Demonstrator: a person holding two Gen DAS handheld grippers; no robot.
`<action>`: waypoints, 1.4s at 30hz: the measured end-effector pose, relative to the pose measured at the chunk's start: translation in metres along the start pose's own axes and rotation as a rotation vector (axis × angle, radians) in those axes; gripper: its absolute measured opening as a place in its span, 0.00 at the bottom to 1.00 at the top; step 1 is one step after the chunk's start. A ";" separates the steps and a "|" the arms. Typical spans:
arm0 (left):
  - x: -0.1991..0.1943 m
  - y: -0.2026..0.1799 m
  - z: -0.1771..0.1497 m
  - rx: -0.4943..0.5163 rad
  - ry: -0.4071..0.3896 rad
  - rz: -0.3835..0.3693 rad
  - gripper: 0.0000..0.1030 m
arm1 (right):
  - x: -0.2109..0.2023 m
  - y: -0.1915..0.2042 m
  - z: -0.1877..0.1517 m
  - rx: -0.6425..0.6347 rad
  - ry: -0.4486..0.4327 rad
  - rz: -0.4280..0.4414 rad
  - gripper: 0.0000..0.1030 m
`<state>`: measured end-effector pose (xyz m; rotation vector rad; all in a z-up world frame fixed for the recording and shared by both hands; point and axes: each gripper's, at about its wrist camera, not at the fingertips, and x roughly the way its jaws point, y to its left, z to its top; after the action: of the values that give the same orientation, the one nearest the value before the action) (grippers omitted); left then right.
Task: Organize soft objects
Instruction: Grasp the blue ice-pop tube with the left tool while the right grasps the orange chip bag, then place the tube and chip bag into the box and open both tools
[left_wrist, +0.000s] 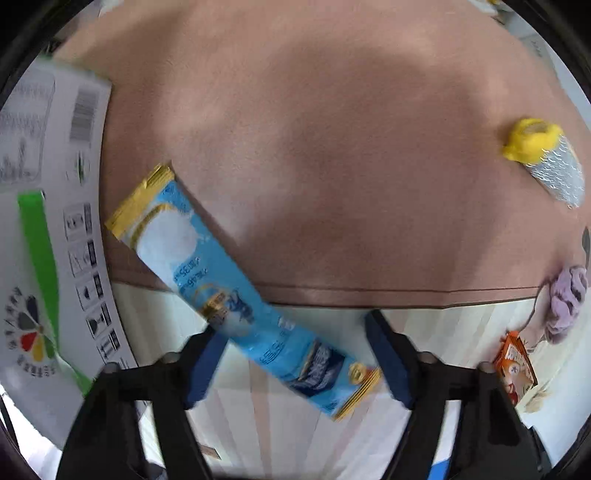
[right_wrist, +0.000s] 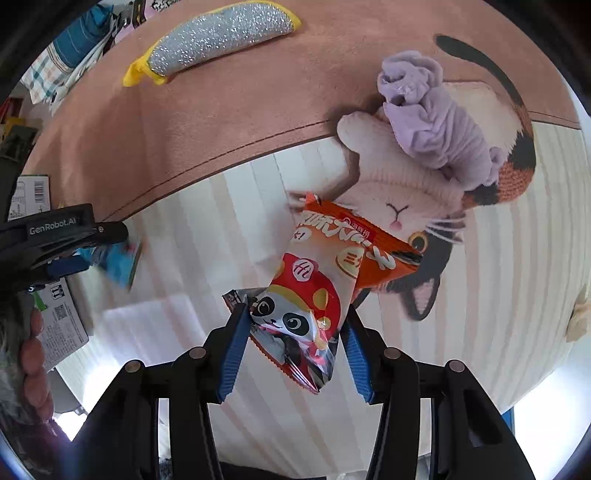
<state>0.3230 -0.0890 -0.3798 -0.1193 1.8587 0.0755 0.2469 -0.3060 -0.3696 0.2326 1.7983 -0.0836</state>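
Observation:
In the left wrist view my left gripper (left_wrist: 297, 354) stands open over a long blue snack packet (left_wrist: 236, 288) that lies slantwise on the mat, its lower half between the fingers, neither pad pressing it. In the right wrist view my right gripper (right_wrist: 295, 350) is shut on an orange panda snack bag (right_wrist: 317, 291), held above the mat. A purple scrunchie (right_wrist: 436, 122) lies beyond it on the printed cat; it also shows in the left wrist view (left_wrist: 565, 302). A silver and yellow fish-shaped sponge (right_wrist: 218, 37) lies far back; the left wrist view shows it at the right (left_wrist: 543, 158).
A white cardboard box (left_wrist: 44, 236) with a green stripe and barcode stands at the left, close to the blue packet. The pink and striped mat (right_wrist: 184, 129) covers the surface. Folded cloths (right_wrist: 66, 51) lie at the far left edge. The left gripper (right_wrist: 62, 236) appears at the right view's left side.

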 end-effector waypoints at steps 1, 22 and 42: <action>-0.003 -0.007 -0.003 0.041 -0.021 0.014 0.47 | 0.002 -0.002 0.004 -0.006 0.011 0.011 0.51; 0.005 -0.031 -0.056 0.339 -0.087 0.060 0.16 | 0.029 -0.018 -0.002 0.068 -0.044 0.072 0.47; -0.115 0.044 -0.121 0.320 -0.337 -0.108 0.14 | -0.082 0.036 -0.055 -0.045 -0.227 0.178 0.43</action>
<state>0.2351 -0.0538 -0.2357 0.0157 1.5032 -0.2623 0.2199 -0.2704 -0.2748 0.3362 1.5459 0.0551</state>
